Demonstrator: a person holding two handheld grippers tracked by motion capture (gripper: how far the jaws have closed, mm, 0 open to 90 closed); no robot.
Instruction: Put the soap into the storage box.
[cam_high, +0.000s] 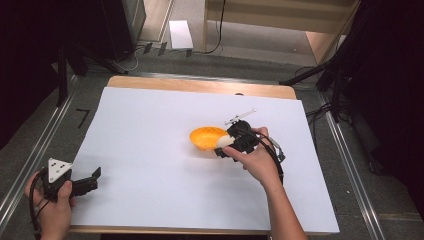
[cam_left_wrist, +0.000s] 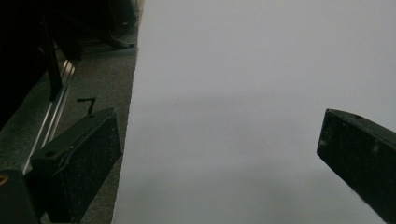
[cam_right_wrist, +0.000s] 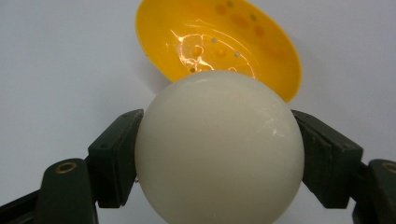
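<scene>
1. Two hand-held grippers show in the high view. The right hand-held gripper sits right of centre in the frame, clenched on a white ball at the right-hand rim of an orange bowl. The bowl is shallow, round and glossy, and it rests on a white sheet that covers the wooden desk; nothing can be made out inside it. The left hand-held gripper lies at the lower left of the frame, at the sheet's edge and well apart from the bowl, with a grey three-cornered plate on top.

2. Left gripper view: its two black jaws, matt and rough-faced, rise at the lower left and lower right of the frame, released, spread wide with nothing between them. The plain white sheet lies under them, and grey floor shows at the left.

3. Right gripper view: the ball, smooth, round and ivory-white, takes up the lower centre of the frame, gripped on both sides by the dark jaws. Just behind it, at the upper centre, the bowl tilts its open side toward the camera; its yellow-orange inside is shiny plastic with small holes and holds nothing. The ball overlaps the bowl's near rim.
</scene>
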